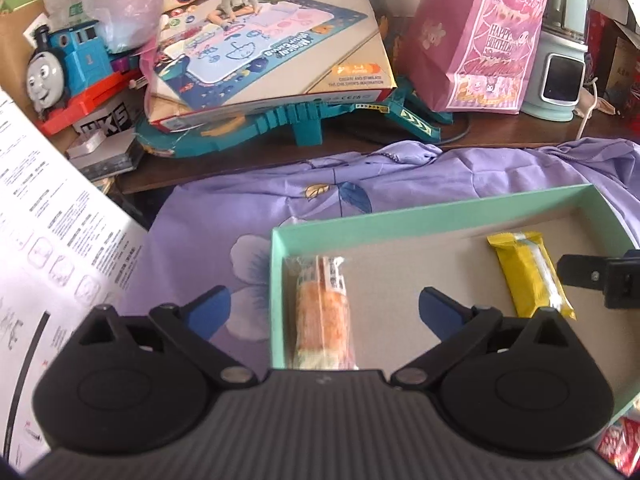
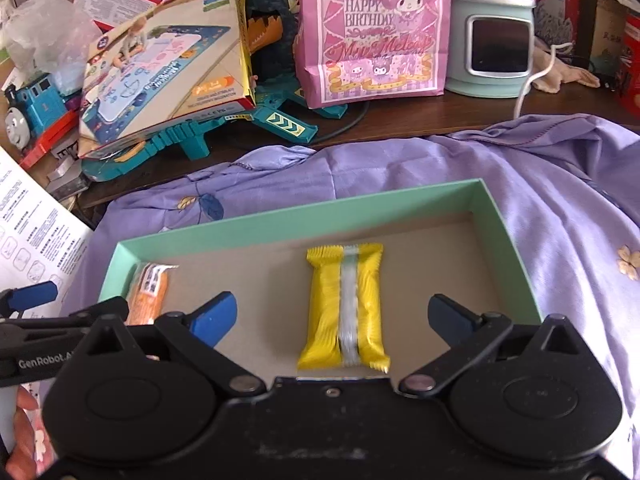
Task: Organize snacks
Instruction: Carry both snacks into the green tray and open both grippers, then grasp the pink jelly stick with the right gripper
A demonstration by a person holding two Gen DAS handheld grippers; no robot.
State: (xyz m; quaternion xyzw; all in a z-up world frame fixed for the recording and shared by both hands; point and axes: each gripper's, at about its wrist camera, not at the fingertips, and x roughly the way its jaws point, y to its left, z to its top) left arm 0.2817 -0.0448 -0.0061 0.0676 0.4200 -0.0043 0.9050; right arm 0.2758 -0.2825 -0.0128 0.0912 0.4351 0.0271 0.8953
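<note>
Now, left gripper point(image 1: 324, 306): jaws spread wide, gripping nothing; orange snack point(image 1: 325, 316) lies flat between them, untouched, along the box's left wall.
Right gripper point(image 2: 332, 316): jaws wide apart, empty; yellow snack point(image 2: 344, 308) lies lengthwise between them, mid-floor.
Box point(image 2: 288, 214): mint-green, open, on purple cloth point(image 2: 540, 184).

Left wrist view: sits just behind the left hand-held gripper point(image 1: 324, 312), looking forward and steeply down along its fingers, close over the left end of the green box point(image 1: 400, 222).
Right wrist view: sits just behind the right hand-held gripper point(image 2: 332, 316), same forward, downward slant, close over the box's middle.
Shared: the box, orange snack point(image 1: 324, 320), yellow snack point(image 1: 528, 276), purple cloth point(image 1: 248, 204), and pink gift bag point(image 1: 480, 40) at the back.
Cross-sight: each view catches the other gripper at its edge.
</note>
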